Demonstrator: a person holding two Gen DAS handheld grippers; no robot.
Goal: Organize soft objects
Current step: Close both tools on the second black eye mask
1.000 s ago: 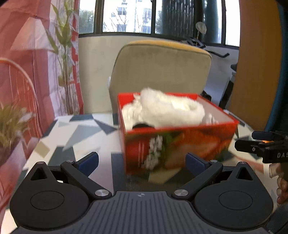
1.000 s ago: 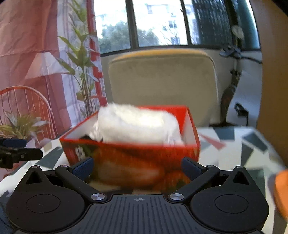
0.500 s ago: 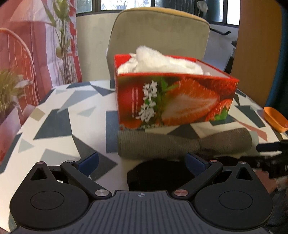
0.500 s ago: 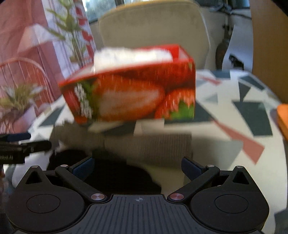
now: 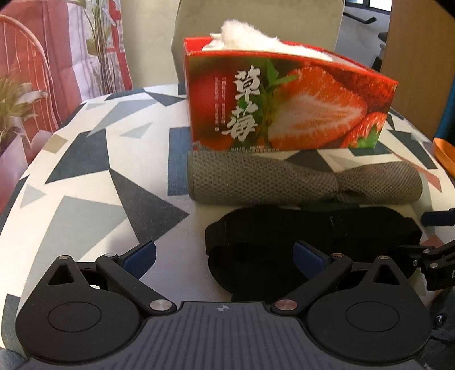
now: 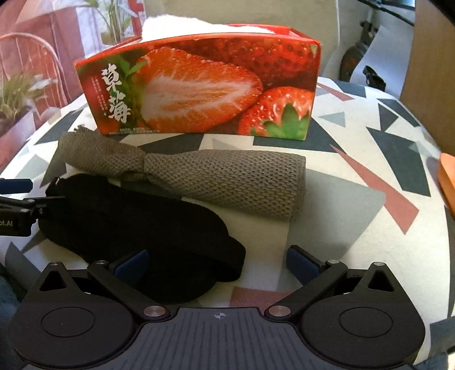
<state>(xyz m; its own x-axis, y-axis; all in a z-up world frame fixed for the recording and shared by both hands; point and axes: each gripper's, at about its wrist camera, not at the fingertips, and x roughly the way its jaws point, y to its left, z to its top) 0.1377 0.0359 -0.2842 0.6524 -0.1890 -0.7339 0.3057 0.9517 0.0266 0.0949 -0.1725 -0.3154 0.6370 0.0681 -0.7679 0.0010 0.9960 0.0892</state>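
Lying crosswise just ahead of both spread, empty grippers, the black eye mask (image 6: pixel 136 227) sits left of the right gripper (image 6: pixel 217 260); the left gripper (image 5: pixel 224 253) faces it nearly squarely.

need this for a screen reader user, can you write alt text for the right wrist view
An open claw hovers low over a patterned table, above the end of a black eye mask. Behind the mask lies a rolled grey knit cloth, and behind that stands a red strawberry box with white fluffy fabric showing above its rim.
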